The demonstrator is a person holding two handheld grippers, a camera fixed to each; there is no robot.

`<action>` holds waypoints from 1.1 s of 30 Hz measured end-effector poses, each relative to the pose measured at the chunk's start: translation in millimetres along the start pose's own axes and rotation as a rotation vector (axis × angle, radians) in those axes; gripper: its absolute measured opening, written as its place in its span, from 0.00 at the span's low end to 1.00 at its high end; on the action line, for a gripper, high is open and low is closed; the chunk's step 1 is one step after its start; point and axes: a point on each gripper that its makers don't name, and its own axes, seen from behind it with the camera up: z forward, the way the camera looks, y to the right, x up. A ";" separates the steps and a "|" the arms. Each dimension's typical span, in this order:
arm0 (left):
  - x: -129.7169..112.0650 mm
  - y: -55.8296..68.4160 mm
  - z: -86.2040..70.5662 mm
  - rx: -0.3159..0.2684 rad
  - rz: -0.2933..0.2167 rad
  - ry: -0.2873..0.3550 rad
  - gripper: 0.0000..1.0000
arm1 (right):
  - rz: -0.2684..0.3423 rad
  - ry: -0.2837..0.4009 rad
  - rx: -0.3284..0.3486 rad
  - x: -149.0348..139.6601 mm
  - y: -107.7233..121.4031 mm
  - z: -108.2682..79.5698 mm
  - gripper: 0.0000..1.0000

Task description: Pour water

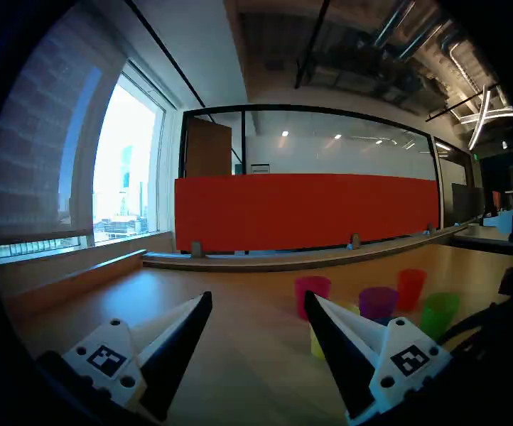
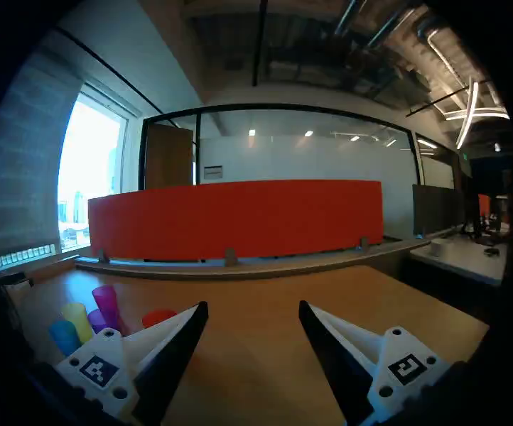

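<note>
Held wide apart and empty over the table (image 1: 256,383): left gripper (image 1: 256,295) and right gripper (image 2: 253,305), with coloured cups (image 1: 377,302) standing grouped on the wood, just past the left one's right finger and off to the right one's left.

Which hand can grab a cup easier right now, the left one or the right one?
Probably left. Both grippers are open, but the left gripper has the pink cup almost straight ahead, just right of its gap. From the right gripper, the cups sit further off to its left side.
</note>
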 end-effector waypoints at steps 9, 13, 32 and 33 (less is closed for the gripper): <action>-6.2 -3.3 -11.0 0.011 -0.005 0.007 0.96 | -0.002 0.004 0.005 1.6 -5.0 -1.6 0.99; -13.0 -6.3 -11.3 0.022 0.002 -0.011 0.96 | 0.000 0.002 0.007 2.1 -6.6 -1.1 0.99; -19.3 -5.9 -8.1 0.013 -0.018 -0.028 0.96 | 0.019 0.011 0.019 8.4 -8.7 -6.0 0.99; -19.5 -5.9 -8.1 0.013 -0.018 -0.028 0.96 | 0.020 0.011 0.020 8.6 -8.9 -6.4 0.99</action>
